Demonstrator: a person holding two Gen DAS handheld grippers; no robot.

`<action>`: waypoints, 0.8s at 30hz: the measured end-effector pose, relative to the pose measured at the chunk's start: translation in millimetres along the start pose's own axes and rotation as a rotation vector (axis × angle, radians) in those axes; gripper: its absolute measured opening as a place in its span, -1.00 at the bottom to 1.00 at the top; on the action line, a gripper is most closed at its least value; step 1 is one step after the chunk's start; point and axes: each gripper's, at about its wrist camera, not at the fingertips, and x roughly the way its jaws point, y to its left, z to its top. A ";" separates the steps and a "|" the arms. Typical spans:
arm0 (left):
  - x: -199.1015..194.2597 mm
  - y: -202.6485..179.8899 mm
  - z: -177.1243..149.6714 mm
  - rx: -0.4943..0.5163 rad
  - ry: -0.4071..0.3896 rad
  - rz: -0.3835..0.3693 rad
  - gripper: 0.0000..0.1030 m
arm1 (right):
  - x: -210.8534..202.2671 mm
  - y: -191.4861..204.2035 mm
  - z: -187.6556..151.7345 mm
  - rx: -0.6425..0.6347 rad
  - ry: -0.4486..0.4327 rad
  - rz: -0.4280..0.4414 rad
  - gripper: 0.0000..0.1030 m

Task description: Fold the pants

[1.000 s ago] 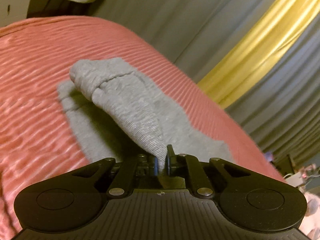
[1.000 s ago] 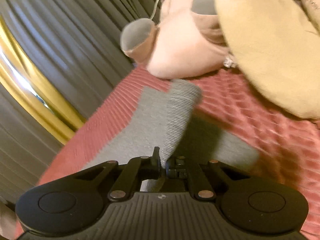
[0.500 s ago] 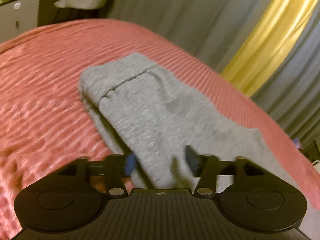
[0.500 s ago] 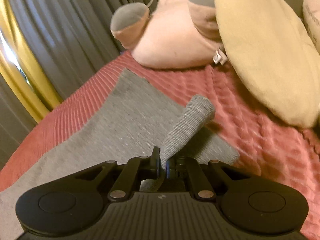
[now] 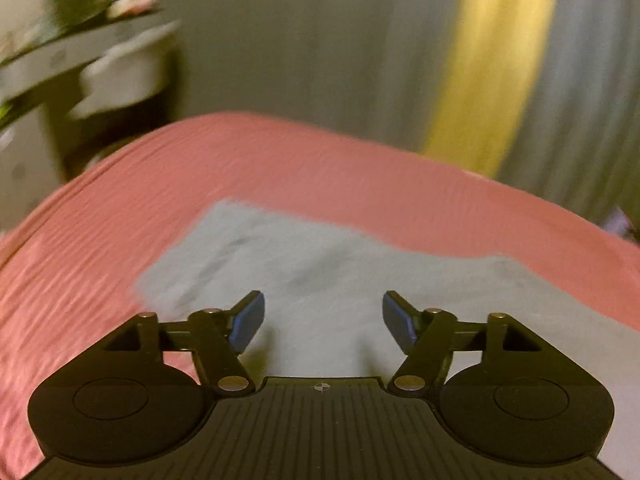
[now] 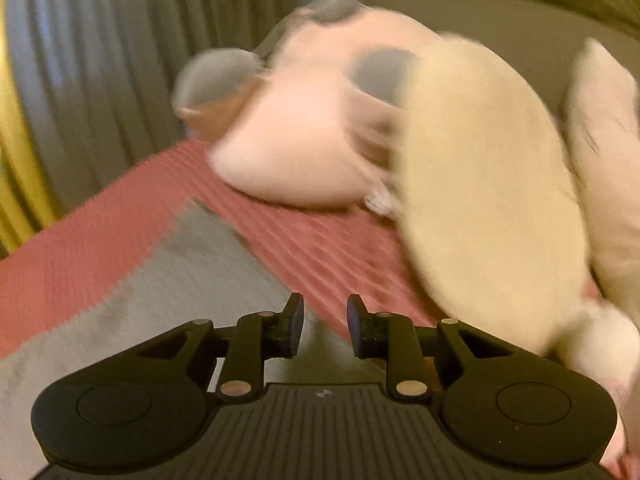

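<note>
- Dropped since a second ago: pants (image 5: 320, 280) out of both grippers, flat on the red bedspread (image 5: 280, 168).
- Left gripper (image 5: 323, 320) released, opening wide, nothing between.
- Right gripper (image 6: 325, 328) opening, empty.
- Plush toy (image 6: 304, 136), cushion (image 6: 488, 208) crowding beyond; curtains (image 5: 488, 60) behind.

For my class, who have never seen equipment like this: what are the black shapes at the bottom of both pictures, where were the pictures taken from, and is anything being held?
Each picture comes from a camera fixed on a hand-held two-finger gripper, looking forward along its fingers. The black shapes are those tools. The left gripper and right gripper are both opening, with nothing between their fingers. Grey pants lie flat on a red bedspread. The right view also shows a pink plush toy and a beige cushion.
</note>
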 end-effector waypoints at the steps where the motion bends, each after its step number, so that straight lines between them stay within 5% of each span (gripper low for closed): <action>1: 7.2 -17.2 4.5 0.038 0.009 -0.029 0.44 | 5.9 14.9 6.1 -0.028 -0.002 0.032 -0.54; 6: 46.1 -101.7 6.4 0.232 0.069 -0.067 0.45 | 47.3 87.1 15.0 -0.148 0.077 0.143 -0.52; 12: 99.0 -158.2 -9.5 0.393 0.120 -0.046 0.39 | 84.0 134.3 0.2 -0.331 0.117 0.153 -0.40; 20: 139.0 -184.8 -15.0 0.465 0.055 0.035 0.44 | 111.1 110.2 -3.2 -0.420 0.063 0.097 -0.03; 24: 150.6 -193.3 -3.2 0.437 0.025 0.115 0.46 | 116.6 91.4 11.9 -0.353 0.079 0.124 -0.14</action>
